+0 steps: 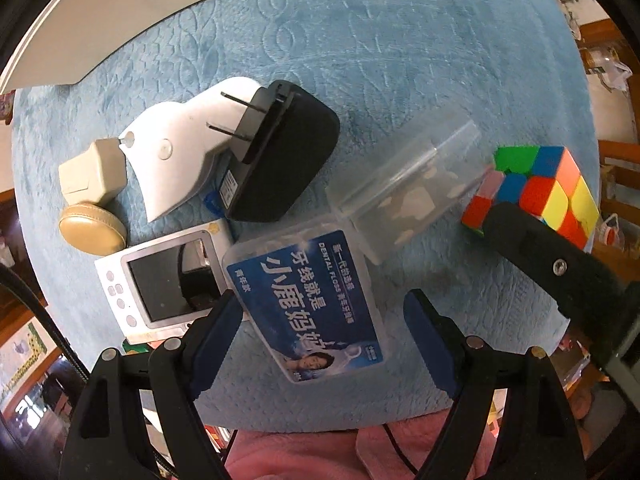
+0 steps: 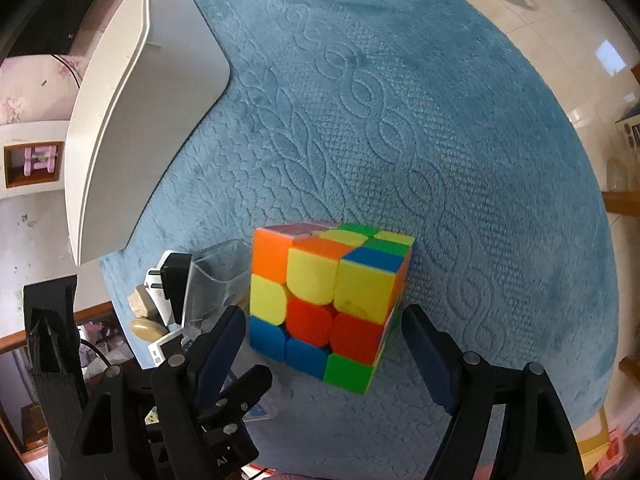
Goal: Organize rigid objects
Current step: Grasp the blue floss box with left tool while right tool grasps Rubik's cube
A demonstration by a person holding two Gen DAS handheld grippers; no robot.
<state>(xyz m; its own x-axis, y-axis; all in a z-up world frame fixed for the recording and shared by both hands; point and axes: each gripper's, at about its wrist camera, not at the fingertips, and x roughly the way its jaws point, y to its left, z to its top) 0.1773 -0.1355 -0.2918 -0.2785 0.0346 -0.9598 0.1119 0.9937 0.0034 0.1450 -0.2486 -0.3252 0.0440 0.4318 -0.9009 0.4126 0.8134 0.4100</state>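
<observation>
On a blue quilted cloth (image 1: pixel 360 60) lie a blue-labelled dental floss box (image 1: pixel 308 300), a clear plastic tub (image 1: pixel 408 184) on its side, a black plug adapter (image 1: pixel 280 152), a white device (image 1: pixel 176 152), a small screen gadget (image 1: pixel 160 284) and a colourful puzzle cube (image 1: pixel 536 188). My left gripper (image 1: pixel 324 320) is open, with the floss box between its fingers. My right gripper (image 2: pixel 324 340) is open around the cube (image 2: pixel 328 300), jaws apart from its sides. The right gripper's finger (image 1: pixel 560 264) also shows in the left wrist view.
A white tray (image 2: pixel 132 132) stands at the cloth's far left edge. A beige block (image 1: pixel 94 172) and a tan round case (image 1: pixel 94 228) lie left of the white device. A pink cloth (image 1: pixel 320 456) lies at the near edge. Tiled floor (image 2: pixel 560 52) lies beyond.
</observation>
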